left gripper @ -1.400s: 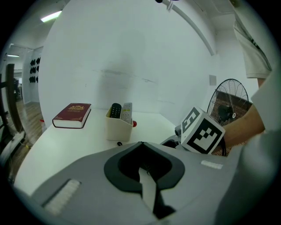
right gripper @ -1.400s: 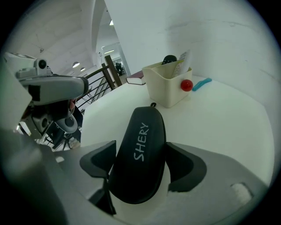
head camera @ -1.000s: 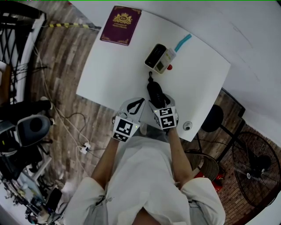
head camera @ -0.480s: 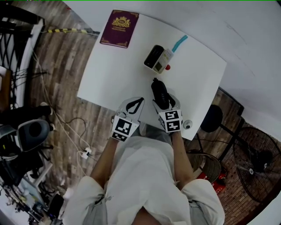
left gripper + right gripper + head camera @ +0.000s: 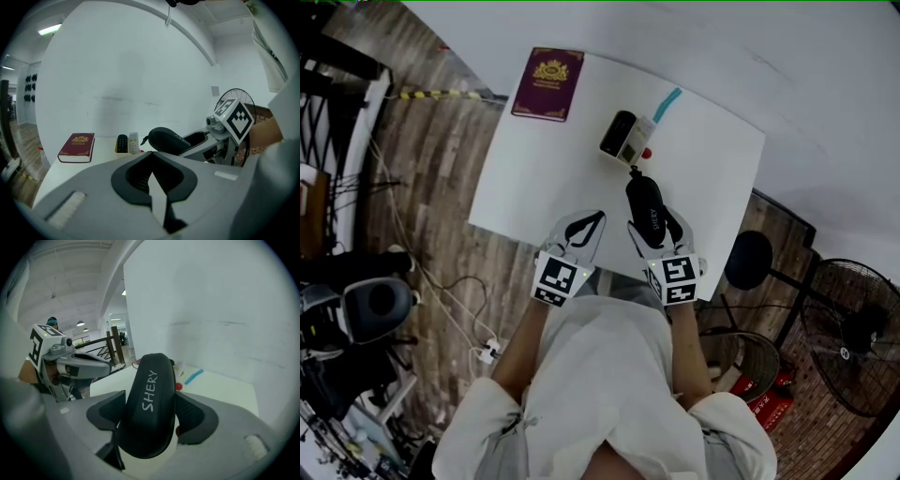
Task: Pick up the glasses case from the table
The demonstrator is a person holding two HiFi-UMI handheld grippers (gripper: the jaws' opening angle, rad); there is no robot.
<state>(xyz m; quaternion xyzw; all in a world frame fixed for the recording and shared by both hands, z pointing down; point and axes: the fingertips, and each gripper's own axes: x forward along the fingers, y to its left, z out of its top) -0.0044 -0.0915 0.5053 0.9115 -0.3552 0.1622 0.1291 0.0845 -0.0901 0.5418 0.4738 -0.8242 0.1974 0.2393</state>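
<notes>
The black glasses case (image 5: pixel 149 404), marked SHERY in white, sits between the jaws of my right gripper (image 5: pixel 151 416), which is shut on it. In the head view the glasses case (image 5: pixel 644 204) hangs over the white table (image 5: pixel 544 159) near its front edge, with the right gripper (image 5: pixel 654 223) around its near end. From the left gripper view the glasses case (image 5: pixel 166 139) shows raised above the tabletop. My left gripper (image 5: pixel 586 226) is beside it at the table's front edge, jaws shut together with nothing between them (image 5: pixel 151 180).
A maroon book (image 5: pixel 547 83) lies at the table's far left corner. A small holder with two remotes (image 5: pixel 624 137) stands at the middle back, with a red ball (image 5: pixel 646 153) and a teal pen (image 5: pixel 667 105) next to it. A fan (image 5: pixel 858 337) and a stool (image 5: pixel 748 262) stand at the right.
My right gripper has lifted the glasses case off the table and drawn it slightly toward the front edge. The left gripper has stayed where it was.
</notes>
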